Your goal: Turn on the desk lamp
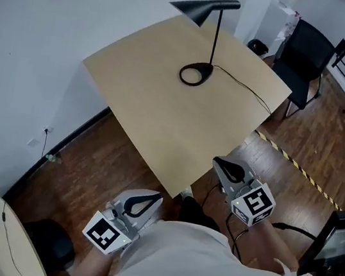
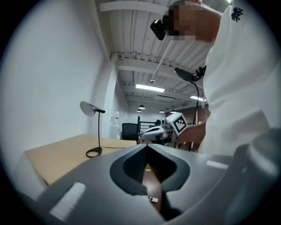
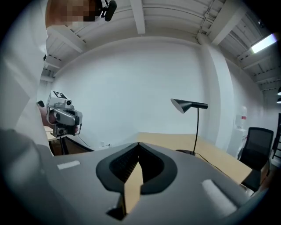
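Note:
The black desk lamp stands at the far side of the light wooden desk; its ring base rests on the top and its cone shade points left. No light shows from it. Both grippers are held low, in front of the desk's near corner and well short of the lamp. My left gripper is shut with nothing in it, and so is my right gripper. The left gripper view has the lamp at far left; the right gripper view has the lamp at right.
The lamp's black cable runs over the desk's right edge. A black office chair stands behind the desk at the right. Yellow-black tape crosses the wooden floor. A round table sits at the lower left, dark equipment at the right.

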`<control>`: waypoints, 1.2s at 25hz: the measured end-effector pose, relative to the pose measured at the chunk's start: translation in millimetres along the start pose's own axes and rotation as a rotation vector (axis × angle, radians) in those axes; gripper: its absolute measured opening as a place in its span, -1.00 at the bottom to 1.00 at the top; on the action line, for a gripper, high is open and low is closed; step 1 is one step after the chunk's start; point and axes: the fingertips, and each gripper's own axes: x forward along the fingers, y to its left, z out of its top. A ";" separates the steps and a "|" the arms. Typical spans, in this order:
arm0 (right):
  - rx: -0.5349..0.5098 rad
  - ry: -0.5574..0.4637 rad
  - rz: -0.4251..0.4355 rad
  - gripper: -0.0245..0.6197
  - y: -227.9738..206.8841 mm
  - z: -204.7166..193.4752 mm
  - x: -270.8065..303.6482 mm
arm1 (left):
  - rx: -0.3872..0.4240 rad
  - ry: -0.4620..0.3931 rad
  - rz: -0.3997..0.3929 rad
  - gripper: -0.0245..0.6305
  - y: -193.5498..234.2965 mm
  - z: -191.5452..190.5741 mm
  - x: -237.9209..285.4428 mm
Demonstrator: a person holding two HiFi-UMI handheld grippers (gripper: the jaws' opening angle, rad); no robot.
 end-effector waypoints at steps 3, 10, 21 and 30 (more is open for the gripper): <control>-0.031 0.007 0.048 -0.91 -45.3 -0.4 40.8 | -0.006 0.006 0.065 -0.88 31.9 13.8 24.3; -0.057 0.045 0.067 -0.91 -160.8 -23.3 137.8 | -0.061 0.046 0.175 -0.88 86.8 33.1 79.2; -0.085 0.162 -0.002 -0.91 -291.8 -94.9 278.2 | -0.130 0.087 0.273 -0.88 134.1 32.3 124.8; -0.061 0.251 -0.110 -0.91 -366.6 -141.3 348.6 | -0.183 0.139 0.298 -0.88 163.6 24.0 136.3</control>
